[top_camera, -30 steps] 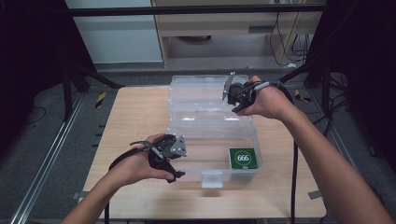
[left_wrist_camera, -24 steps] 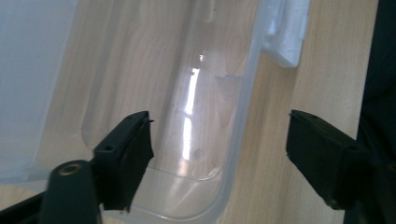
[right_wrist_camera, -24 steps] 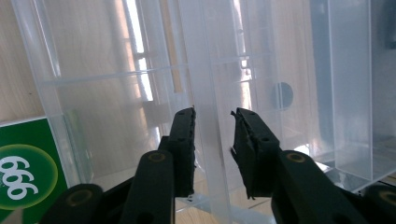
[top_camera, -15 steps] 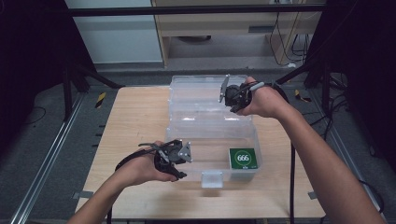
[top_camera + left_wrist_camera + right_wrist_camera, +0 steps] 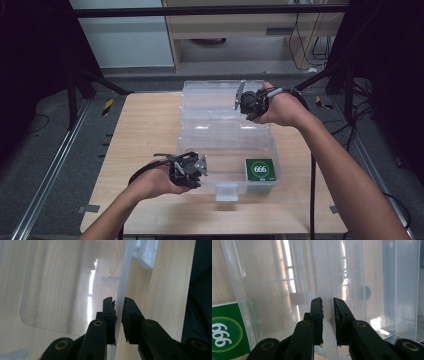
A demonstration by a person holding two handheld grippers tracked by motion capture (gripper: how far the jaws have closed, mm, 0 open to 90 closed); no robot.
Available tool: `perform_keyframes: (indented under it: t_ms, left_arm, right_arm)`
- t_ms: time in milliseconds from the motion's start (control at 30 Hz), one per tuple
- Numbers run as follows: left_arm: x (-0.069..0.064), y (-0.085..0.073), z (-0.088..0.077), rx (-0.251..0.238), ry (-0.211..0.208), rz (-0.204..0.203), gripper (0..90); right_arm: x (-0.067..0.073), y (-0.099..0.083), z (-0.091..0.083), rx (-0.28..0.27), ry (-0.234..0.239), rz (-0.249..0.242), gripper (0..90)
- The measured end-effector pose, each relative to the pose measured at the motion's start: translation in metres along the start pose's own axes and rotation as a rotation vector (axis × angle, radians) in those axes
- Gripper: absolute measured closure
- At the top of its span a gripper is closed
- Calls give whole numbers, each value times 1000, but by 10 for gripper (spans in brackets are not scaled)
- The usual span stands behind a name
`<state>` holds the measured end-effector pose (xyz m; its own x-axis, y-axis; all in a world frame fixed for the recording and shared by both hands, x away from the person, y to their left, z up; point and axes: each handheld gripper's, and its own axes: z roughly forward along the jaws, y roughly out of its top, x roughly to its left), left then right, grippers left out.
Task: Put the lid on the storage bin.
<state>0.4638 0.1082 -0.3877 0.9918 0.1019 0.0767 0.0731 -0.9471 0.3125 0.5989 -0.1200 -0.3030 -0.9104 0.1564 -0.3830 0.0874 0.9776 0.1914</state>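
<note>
I work over a pale wooden table point(image 5: 140, 130), and on it sits the big clear plastic storage box point(image 5: 225, 145), its lid thrown open toward the far side and its base near the table's front edge, right of centre. The box looks light, stiff and thin-walled, and I judge it slick and a little springy, so it may skate on the wood or flex if I pull on one side only. The rims are the sensible place to take hold, and that is where I have it.

My left gripper point(image 5: 119, 305) has just been closing, and its jaws now pinch the base's near-left wall, with the clear plastic between the pads. My right gripper point(image 5: 327, 305) has also just been closing and clamps a clear wall edge at the box's far right, near where the lid joins the base. Both are narrowed right down onto thin plastic.

A clear flip latch point(image 5: 226, 191) hangs from the front wall. Inside the base, at its right end, lies a small green square card point(image 5: 260, 169) with a white ring and the digits "666".
</note>
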Motion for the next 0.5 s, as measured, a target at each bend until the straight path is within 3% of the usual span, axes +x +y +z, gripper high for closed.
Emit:
perform_keyframes:
  t_ms: [333,500]
  left_arm:
    - [-4,-1,0,-13,38,-26,821]
    - [-4,0,0,-15,46,-40,818]
  right_arm:
    - [2,4,-2,1,12,-35,837]
    - [3,6,-6,0,39,-17,859]
